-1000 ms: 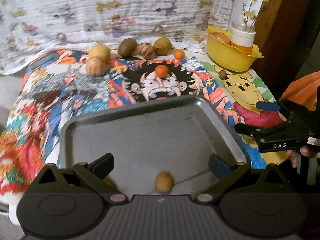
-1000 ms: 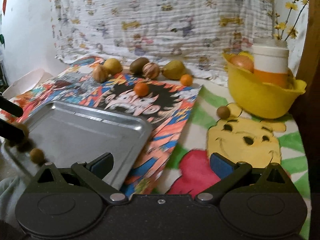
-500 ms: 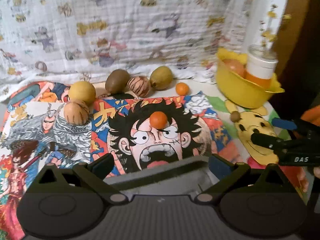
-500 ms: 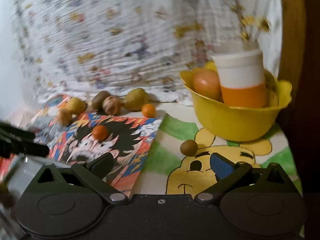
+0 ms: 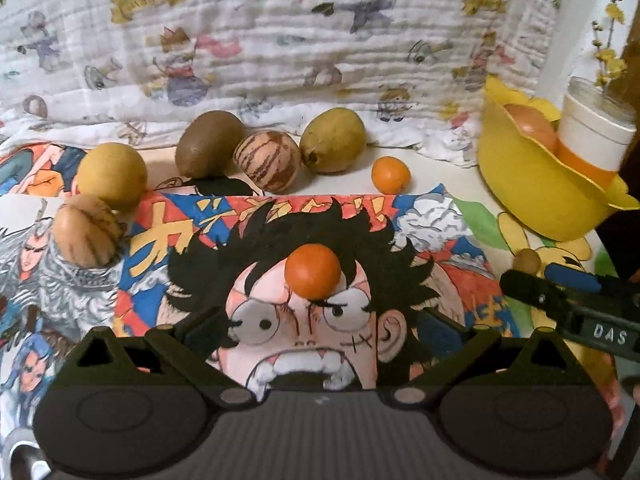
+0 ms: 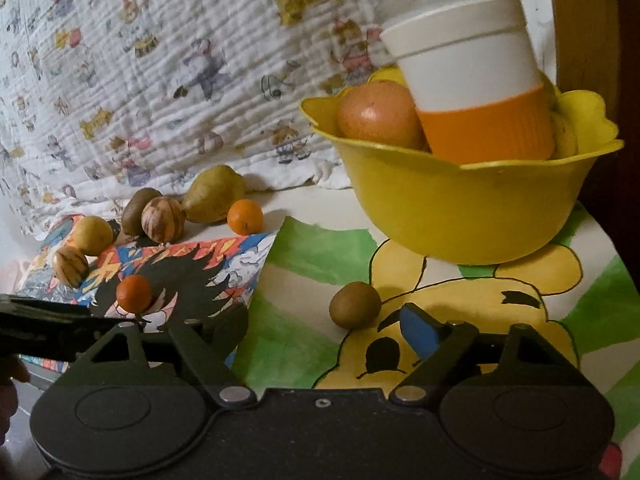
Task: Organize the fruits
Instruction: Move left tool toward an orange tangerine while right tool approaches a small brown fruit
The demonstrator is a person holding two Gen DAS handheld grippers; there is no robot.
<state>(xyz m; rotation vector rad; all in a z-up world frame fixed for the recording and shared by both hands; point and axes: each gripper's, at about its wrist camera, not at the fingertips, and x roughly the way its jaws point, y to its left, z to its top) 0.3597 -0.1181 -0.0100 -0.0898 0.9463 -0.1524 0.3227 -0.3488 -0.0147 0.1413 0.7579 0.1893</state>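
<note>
While its jaws are closing with nothing between them, the right gripper hovers just short of a small brown fruit lying slightly beyond its fingers. The left gripper stands wide and empty, a small orange fruit just beyond its fingertips, centred.

Dim warm light, fisheye-warped, slightly soft.

dim room, cartoon-print white quilt draped behind.
</note>
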